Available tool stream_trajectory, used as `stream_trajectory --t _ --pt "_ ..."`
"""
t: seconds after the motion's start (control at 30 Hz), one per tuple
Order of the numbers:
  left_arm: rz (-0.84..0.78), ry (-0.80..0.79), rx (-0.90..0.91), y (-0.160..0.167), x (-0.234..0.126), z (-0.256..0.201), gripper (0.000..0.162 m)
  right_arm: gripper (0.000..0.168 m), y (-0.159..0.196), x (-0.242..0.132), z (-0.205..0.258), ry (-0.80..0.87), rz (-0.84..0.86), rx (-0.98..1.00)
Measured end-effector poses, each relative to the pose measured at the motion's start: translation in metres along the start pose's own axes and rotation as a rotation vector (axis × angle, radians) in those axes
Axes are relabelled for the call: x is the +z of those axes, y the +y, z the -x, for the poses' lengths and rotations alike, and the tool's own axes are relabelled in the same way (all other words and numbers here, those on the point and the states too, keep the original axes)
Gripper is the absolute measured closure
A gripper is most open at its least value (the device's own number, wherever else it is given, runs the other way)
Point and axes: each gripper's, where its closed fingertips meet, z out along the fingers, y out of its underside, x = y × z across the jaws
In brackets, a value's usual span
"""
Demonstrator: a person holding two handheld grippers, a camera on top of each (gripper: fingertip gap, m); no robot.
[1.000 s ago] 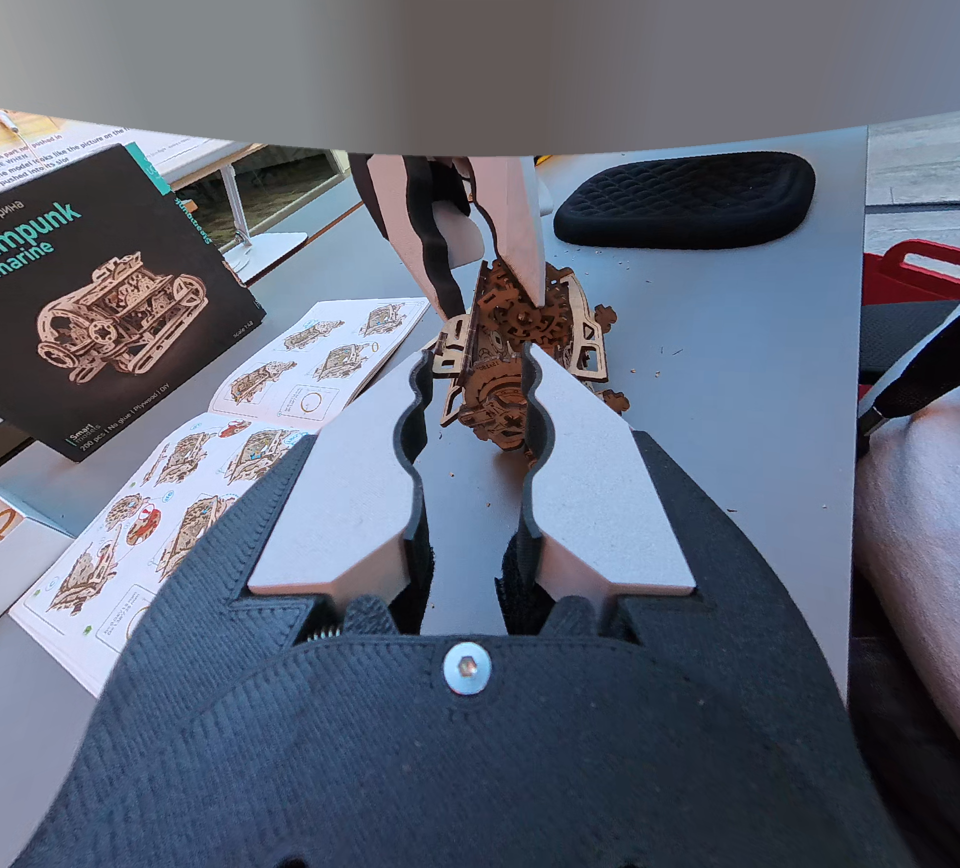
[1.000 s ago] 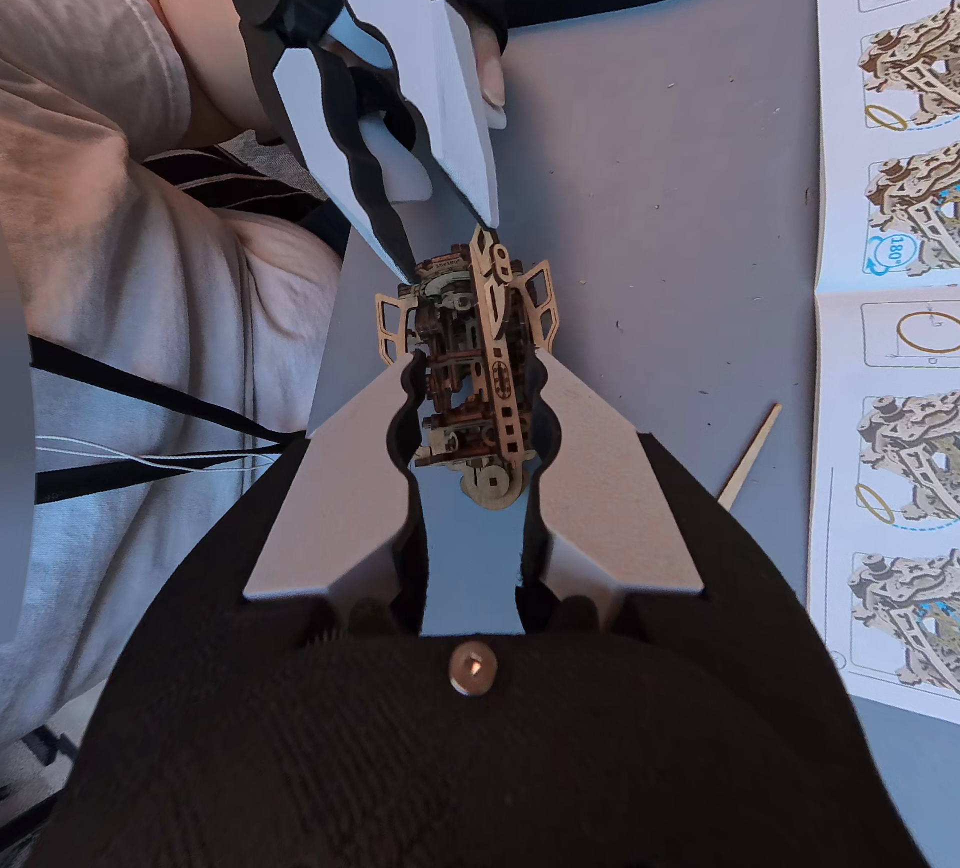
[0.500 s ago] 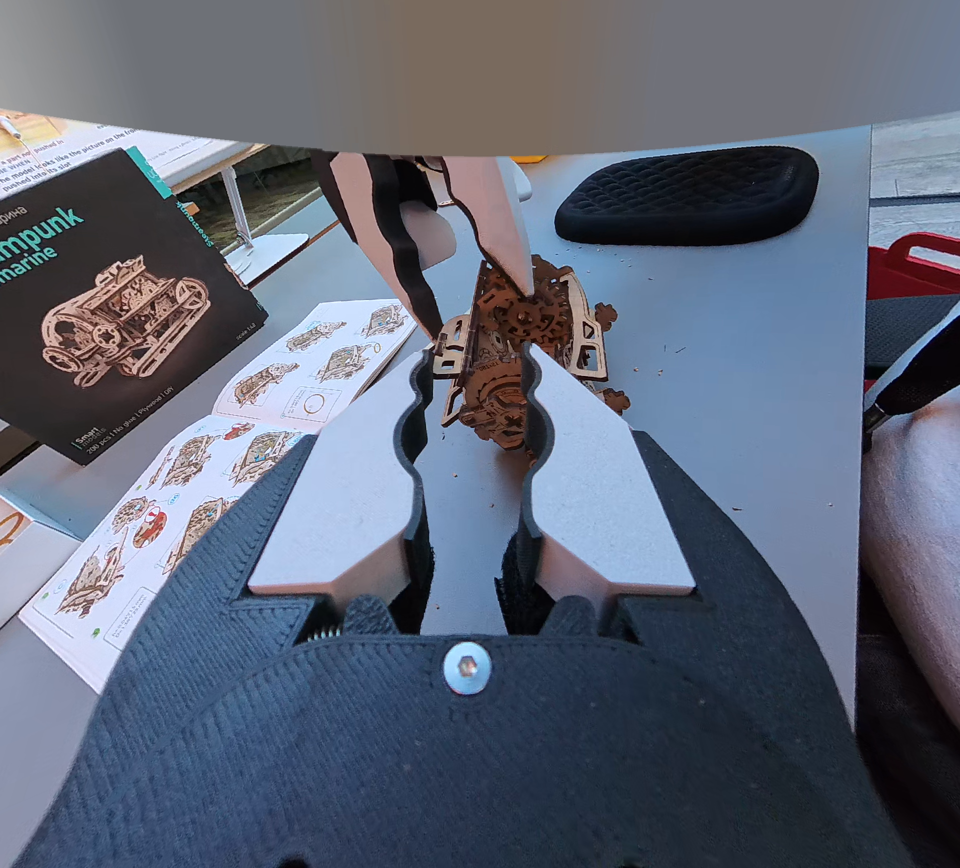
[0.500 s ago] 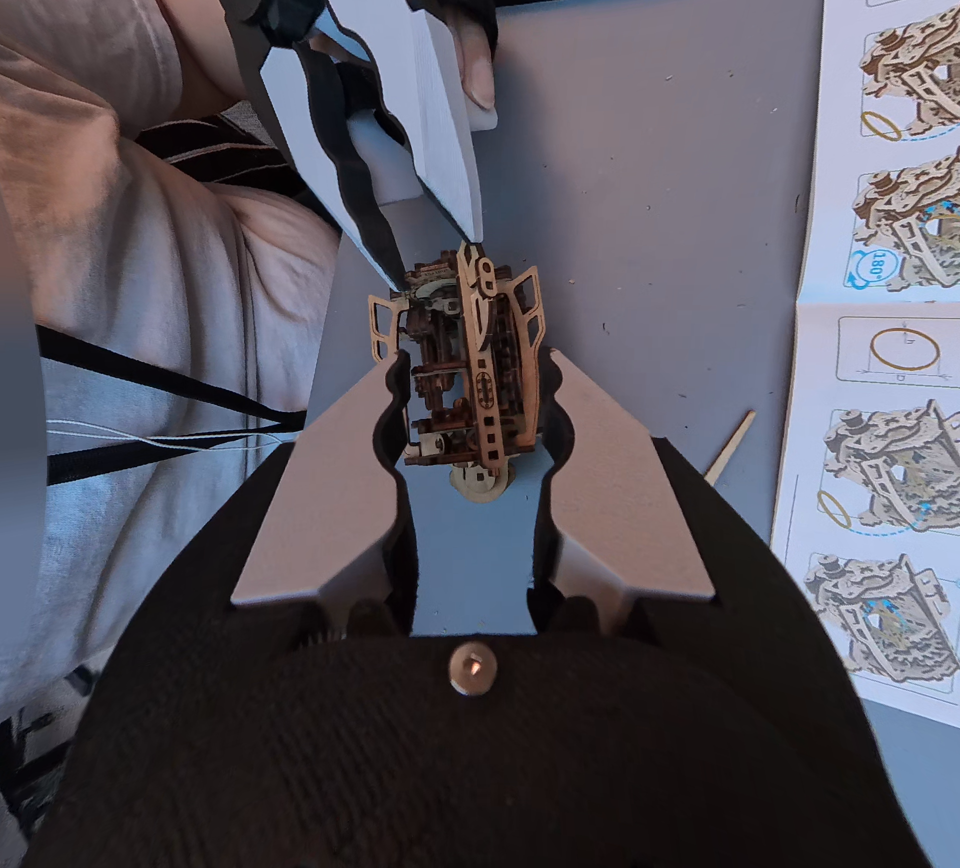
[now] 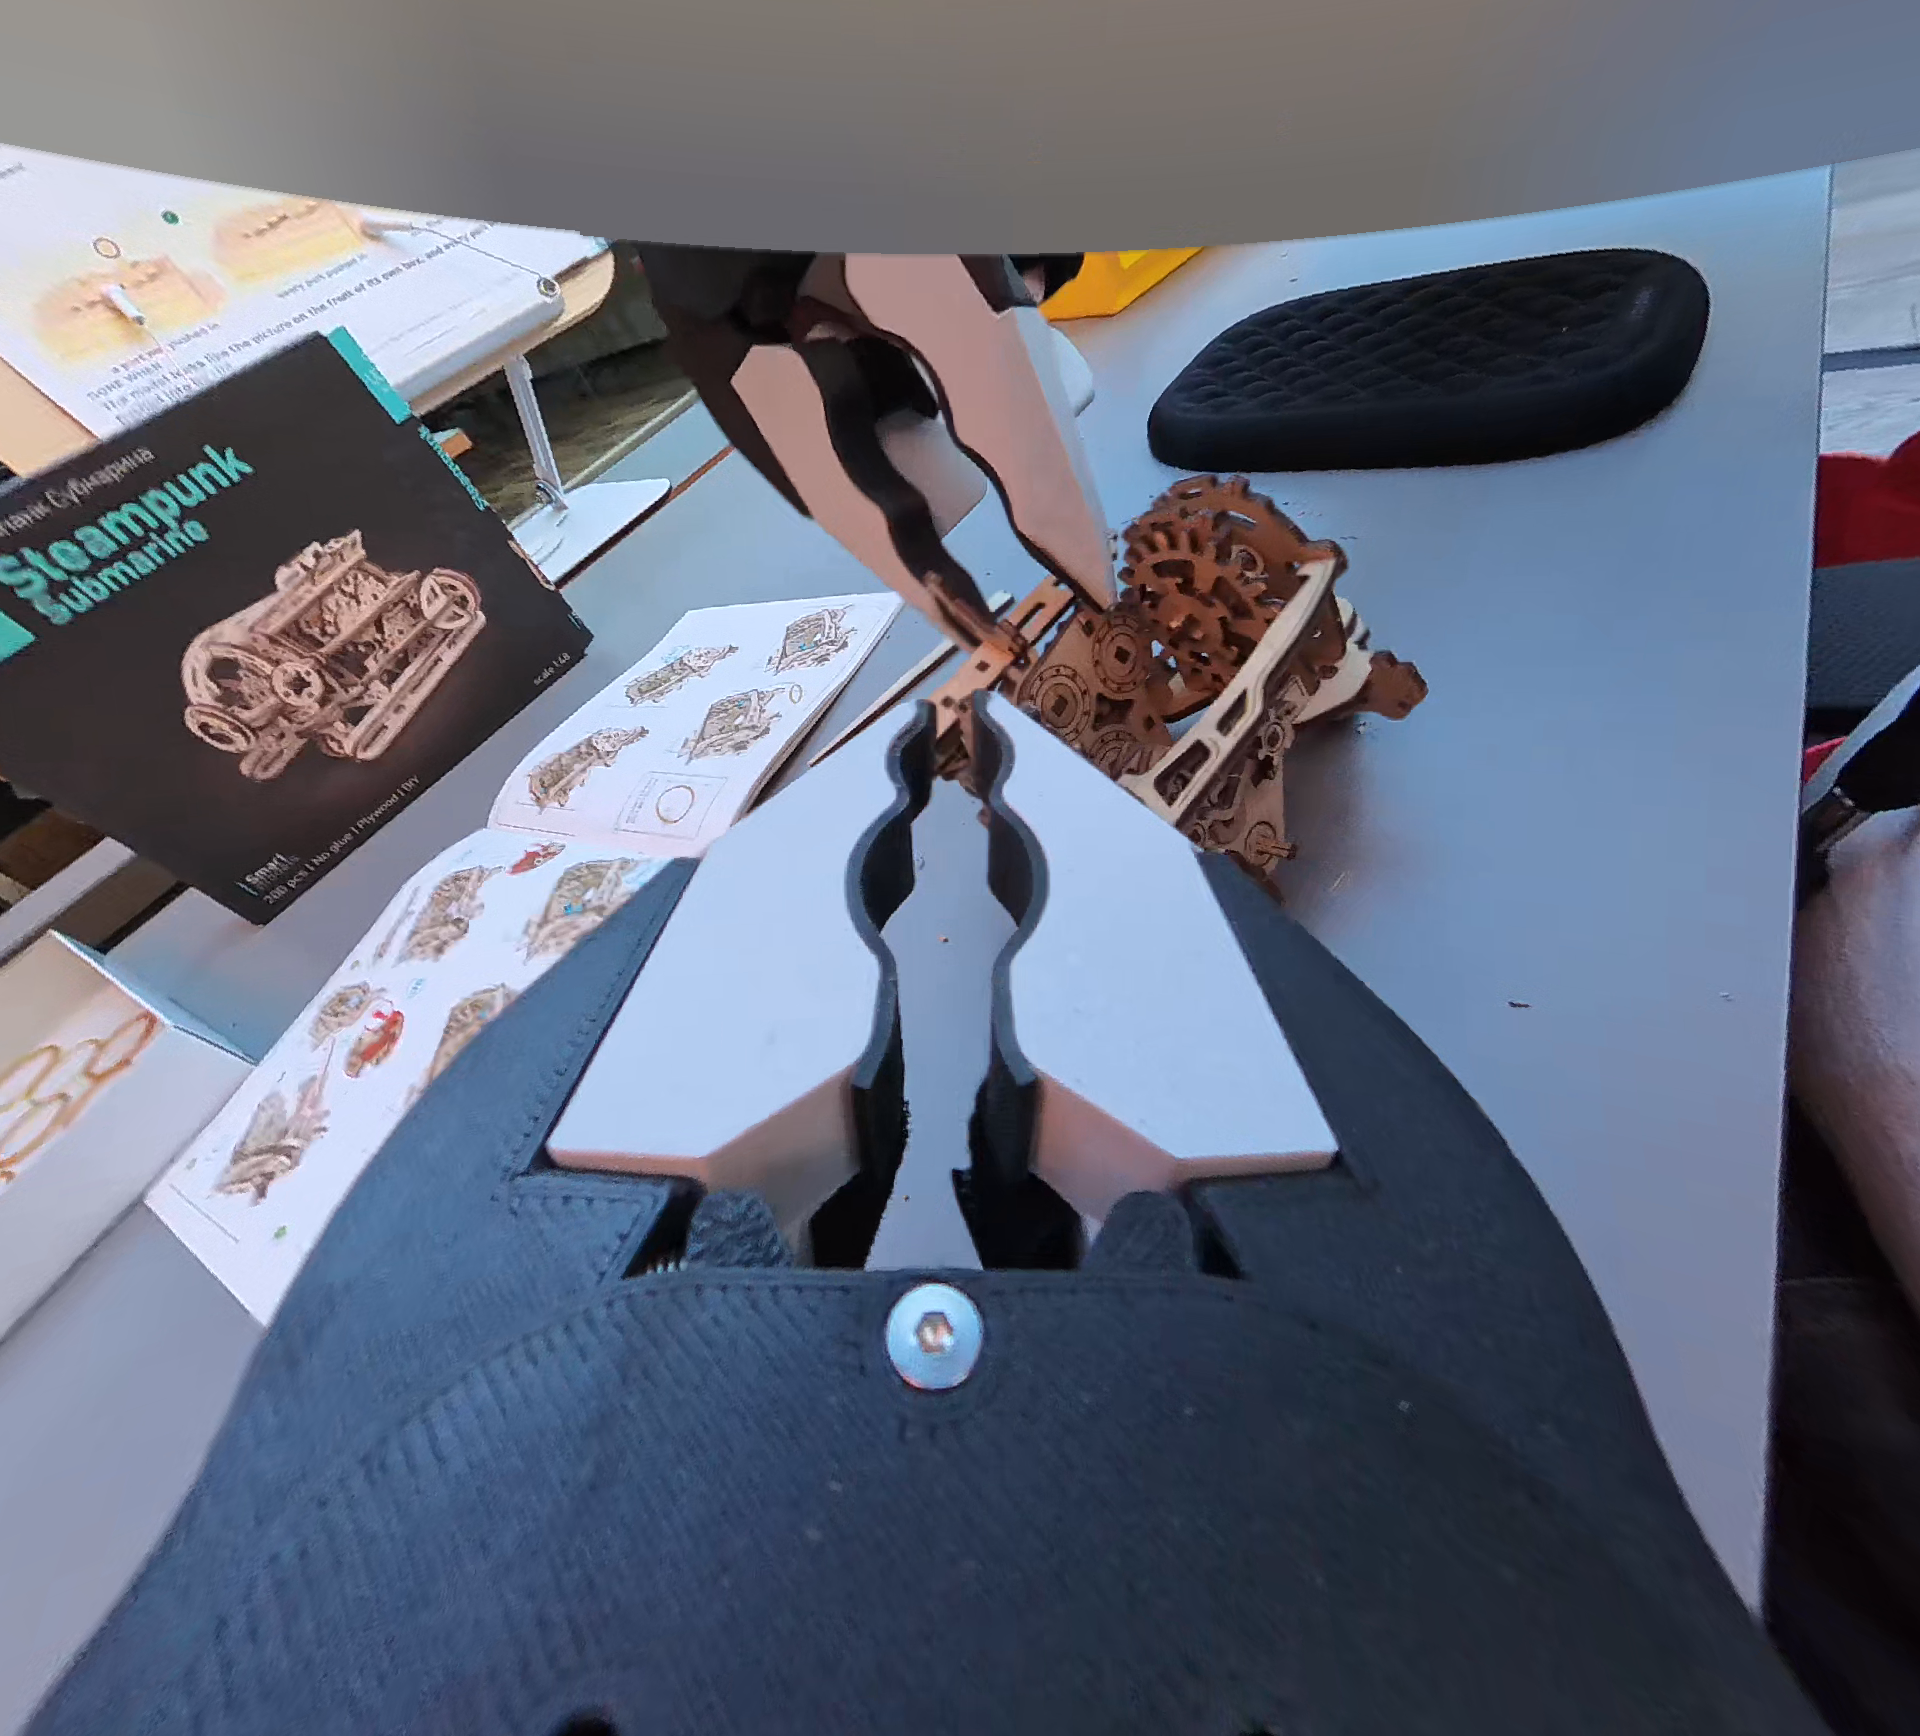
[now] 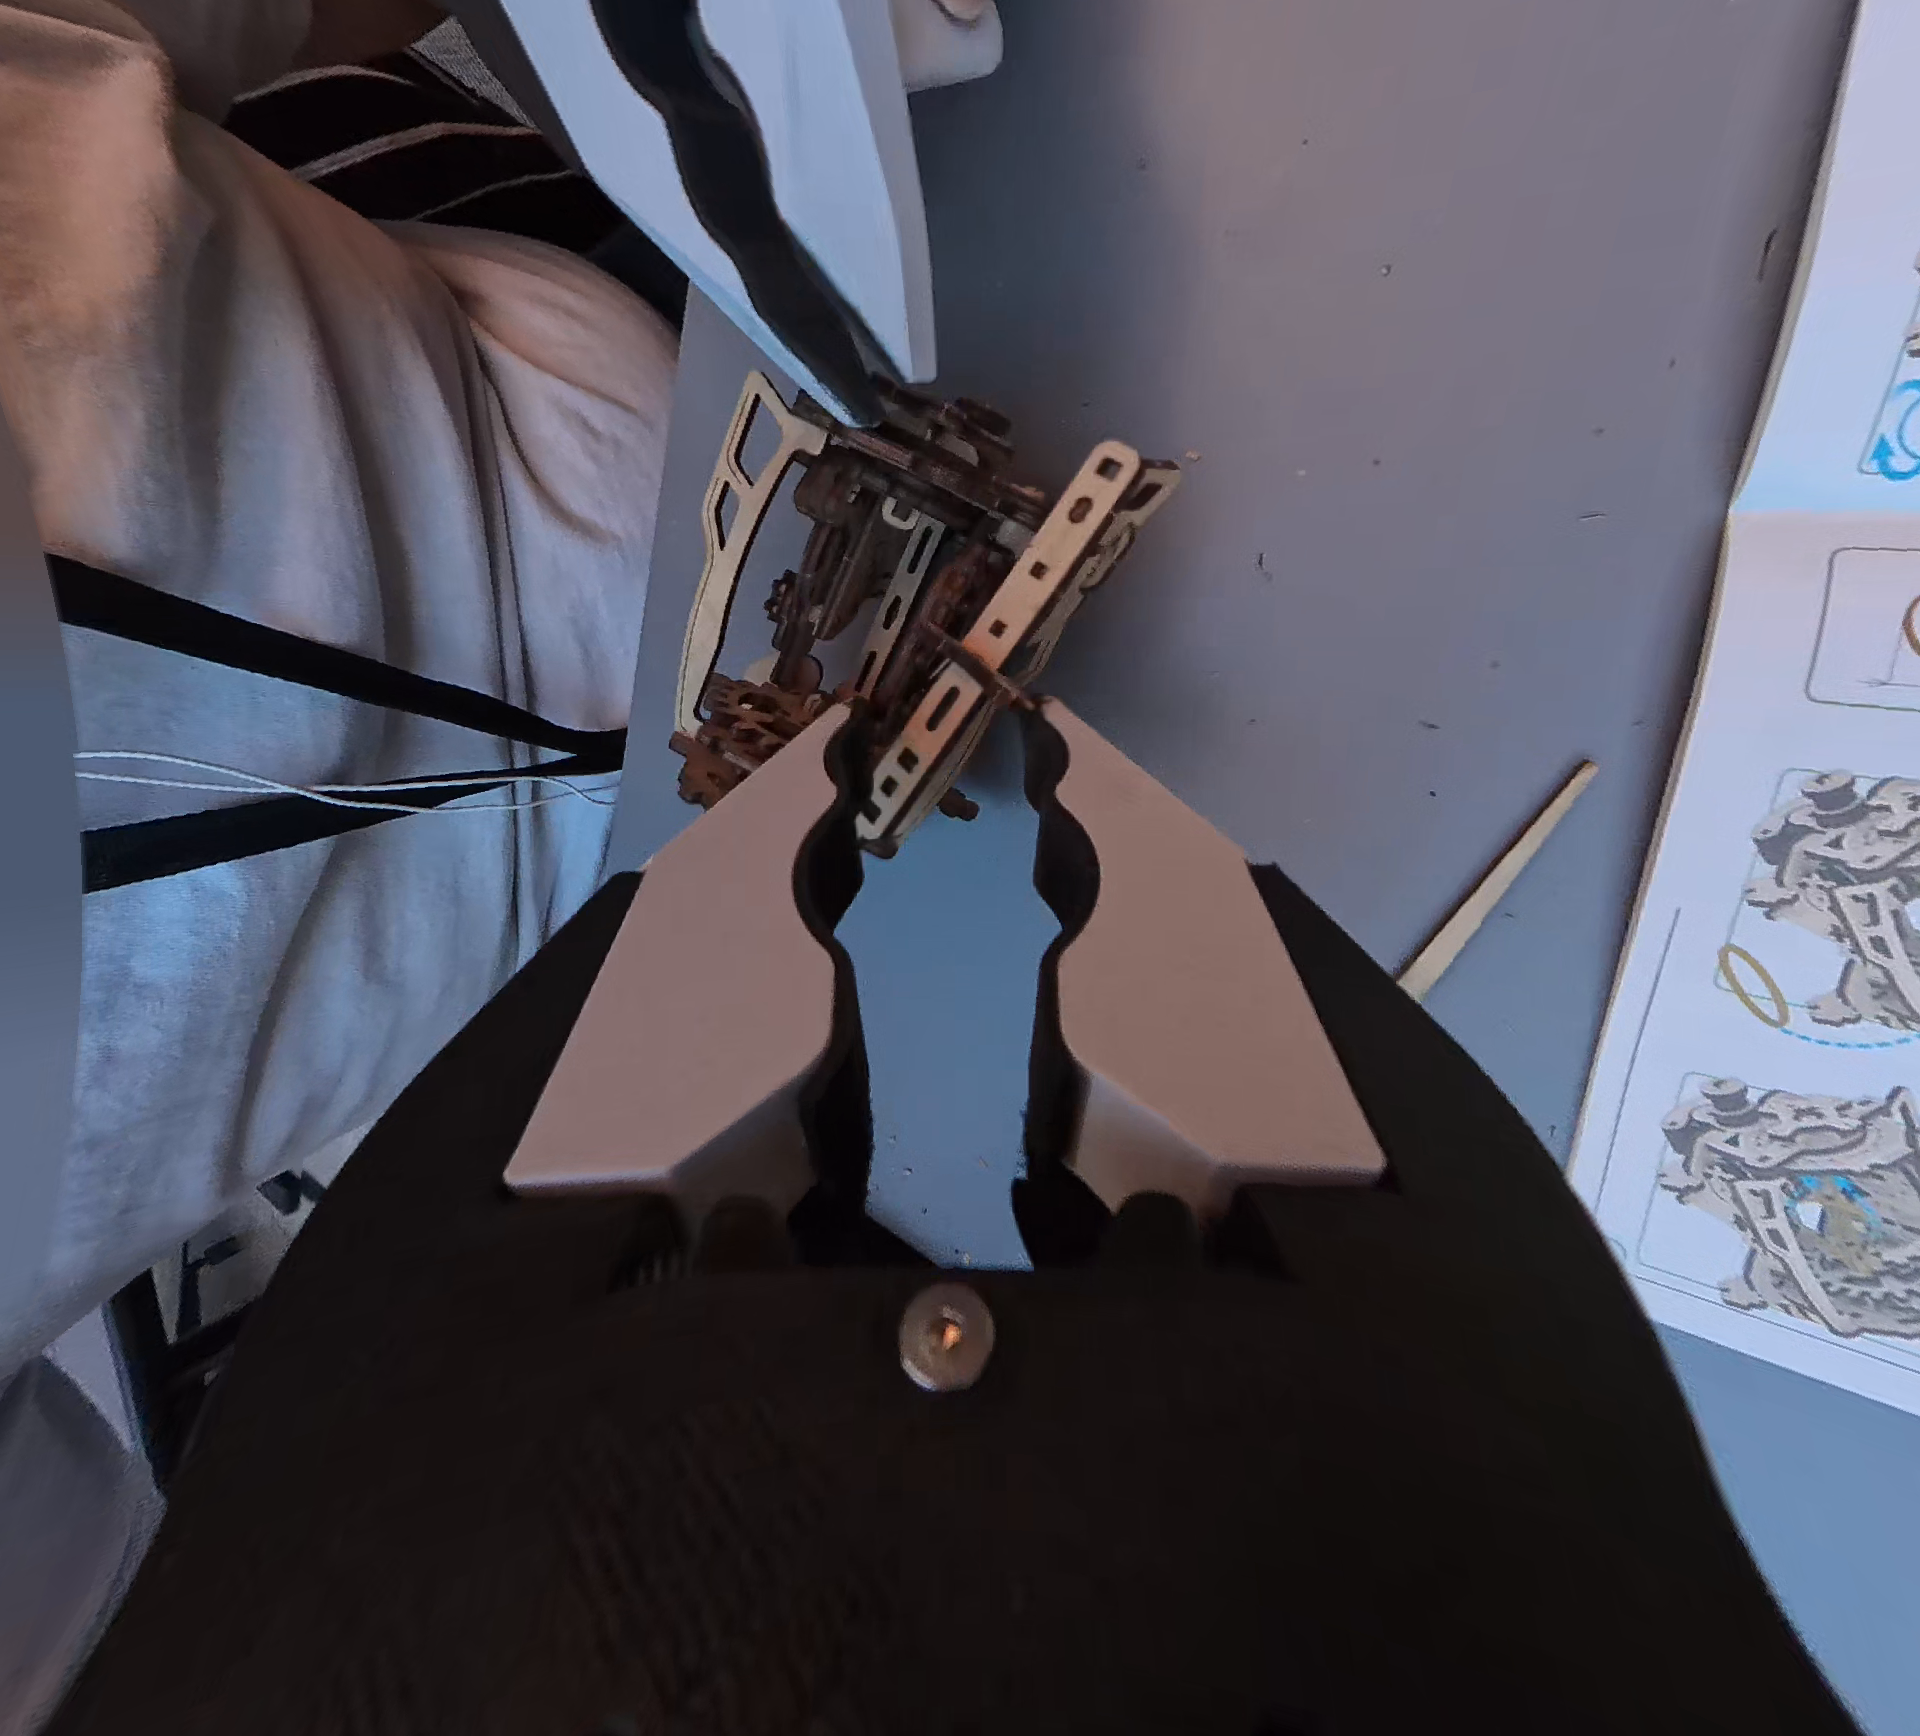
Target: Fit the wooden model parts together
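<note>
The wooden model (image 5: pixel 1195 647) of dark gears and pale frames sits tilted on the grey table (image 5: pixel 1558 855). In the left wrist view my left gripper (image 5: pixel 951 710) is nearly closed, its tips pinching a thin edge at the model's near left end. My right gripper (image 5: pixel 1039 611) comes down from above onto the same end. In the right wrist view the right gripper (image 6: pixel 940 715) has its jaws around the model's pale slotted strip (image 6: pixel 1039 574) and touches it on both sides. The left gripper (image 6: pixel 873 403) bites the model's (image 6: pixel 831 564) far corner.
A black box (image 5: pixel 260 626) with the model's picture stands at the left. An open instruction booklet (image 5: pixel 665 730) lies beside it and also shows in the right wrist view (image 6: pixel 1818 855). A black cushion pad (image 5: pixel 1434 367) lies behind. A wooden stick (image 6: pixel 1496 876) lies near the booklet. A person's sleeve (image 6: pixel 260 543) is close. Some 5 cm of space lies between my two pairs of fingers.
The model has turned and tilted. My left gripper has closed from open onto its edge. My right gripper let go of the body, shifted, and now clasps the slotted strip.
</note>
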Motion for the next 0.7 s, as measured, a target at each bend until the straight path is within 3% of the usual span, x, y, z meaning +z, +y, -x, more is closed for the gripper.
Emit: stream_trajectory --t 0.1,0.27,0.43,0.7 --pt "-0.024 -0.02 -0.056 -0.003 -0.003 0.008 0.152 0.141 -0.001 -0.002 -0.003 0.004 -0.025 0.011" --pt "-0.067 -0.044 -0.152 -0.008 -0.011 0.022 0.152 0.162 -0.002 -0.007 -0.005 0.0 -0.085 0.018" --pt "-0.052 -0.036 -0.25 -0.006 -0.014 0.029 0.15 0.164 -0.002 -0.008 -0.006 0.019 -0.143 0.008" --pt "-0.107 0.121 -0.588 -0.006 -0.013 0.037 0.139 0.164 -0.006 -0.017 -0.005 0.344 -0.216 -0.25"
